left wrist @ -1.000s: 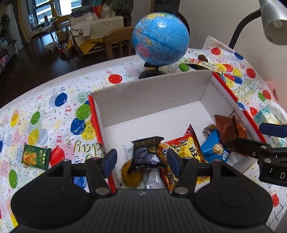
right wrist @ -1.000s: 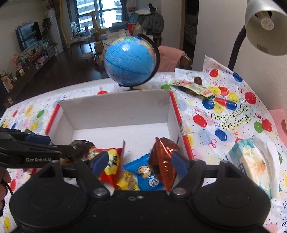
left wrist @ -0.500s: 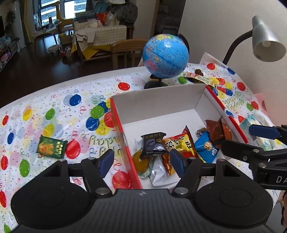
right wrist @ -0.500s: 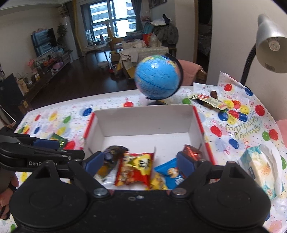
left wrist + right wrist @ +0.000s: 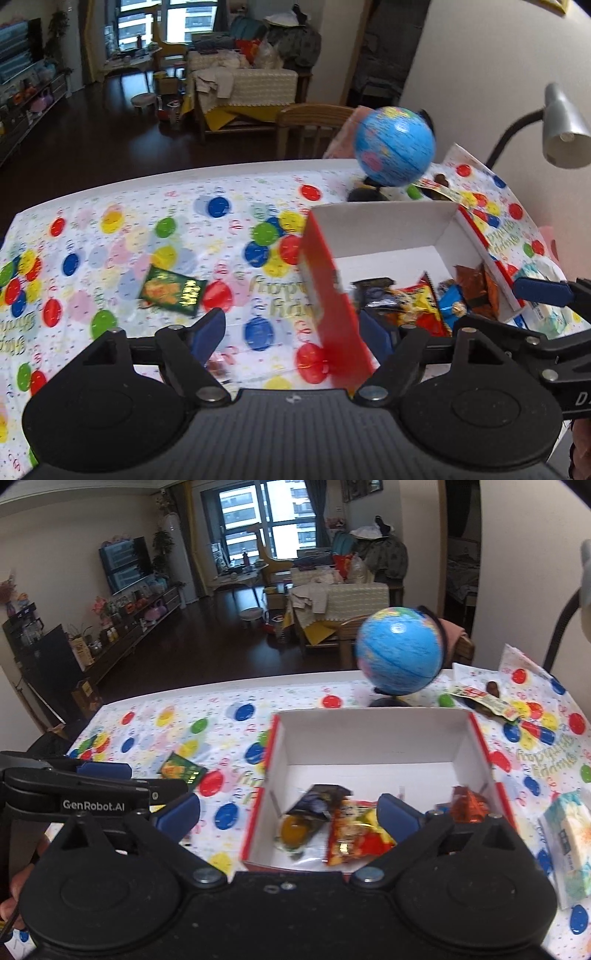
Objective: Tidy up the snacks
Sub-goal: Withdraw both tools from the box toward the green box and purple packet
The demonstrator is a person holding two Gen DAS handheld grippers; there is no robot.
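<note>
On the table (image 5: 295,694), under a balloon-print cloth: largest to smallest. White box (image 5: 373,734) with red outer walls, right of centre, open top. Globe (image 5: 400,651) just beyond its far wall; tissue pack (image 5: 567,838) at the near right, apart from the box. A long snack wrapper (image 5: 484,698) lies at the far right near the globe, outside the box.

Inside the box, all against the near wall: red-yellow packet (image 5: 354,834), dark packet (image 5: 319,799) over an orange sweet, blue packet (image 5: 452,304), brown-red foil packet (image 5: 469,803).

Green packet (image 5: 171,288) lies flat on the cloth, well left of the box, long axis running left-right with the right end a little nearer.

Left gripper (image 5: 295,332): jaws opening, nothing between them; the box's left wall shows in the gap. Right gripper (image 5: 288,816): jaws opening, wide, nothing gripped; the box's near-left corner sits in its gap.

Key relation: green packet is ahead and left of the left gripper, clearly nearer that one than the right. Judgement: left hand takes it next, with jaws across the short side, then carries it right over the box wall.
</note>
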